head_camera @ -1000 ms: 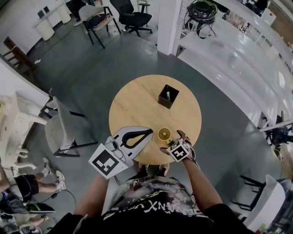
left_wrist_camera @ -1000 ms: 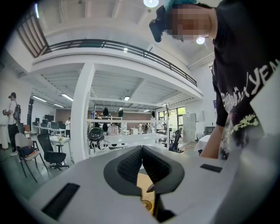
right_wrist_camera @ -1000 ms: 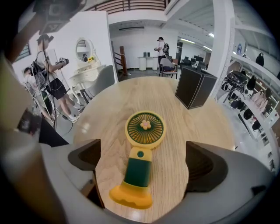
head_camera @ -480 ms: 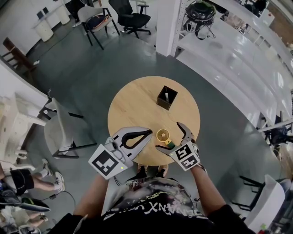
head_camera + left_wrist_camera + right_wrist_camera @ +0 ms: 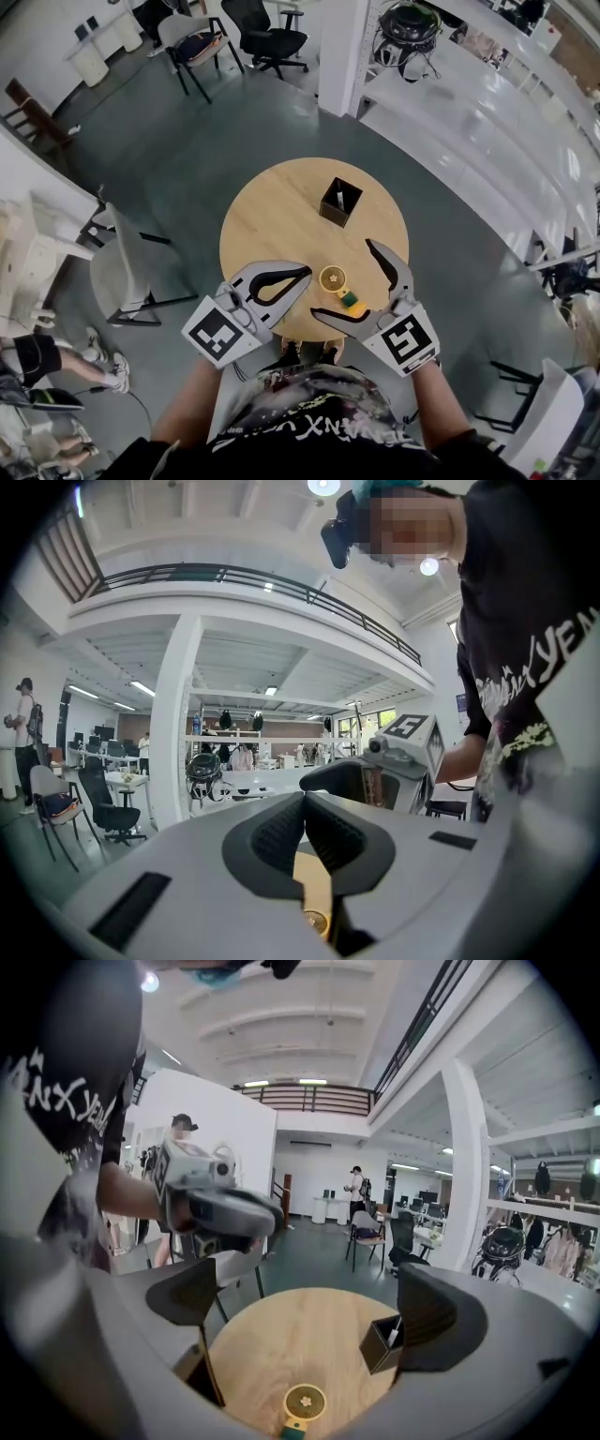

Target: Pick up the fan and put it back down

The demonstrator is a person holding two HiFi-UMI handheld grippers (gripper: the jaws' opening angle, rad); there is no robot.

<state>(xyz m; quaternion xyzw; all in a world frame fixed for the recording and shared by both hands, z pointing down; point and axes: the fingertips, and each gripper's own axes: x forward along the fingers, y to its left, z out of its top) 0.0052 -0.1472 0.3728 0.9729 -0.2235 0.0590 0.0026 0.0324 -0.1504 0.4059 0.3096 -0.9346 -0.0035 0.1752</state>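
Tools: two, left tool (image 5: 298,275) and right tool (image 5: 309,1318). Table (image 5: 267,220): one, round, wooden, under both tools. Small yellow fan (image 5: 333,278): one, between tools. Black pen holder (image 5: 330,214): one, beyond tool tips. White item (image 5: 340,197) inside: one.

Bright, even light is filling the room. In the head view the white benches (image 5: 487,103) at the upper right are glaring almost to blank white. The grey floor (image 5: 187,150) is showing a soft sheen, and the round table (image 5: 272,216) is casting hardly any shadow. Straight lines are bowing toward the edges. In both gripper views a black ring is darkening the corners. A ceiling lamp (image 5: 428,566) is flaring in the left gripper view, and the left gripper (image 5: 305,796) is looking soft there (very close to the lens). The dark sleeve at the upper left of the right gripper view is blurring.
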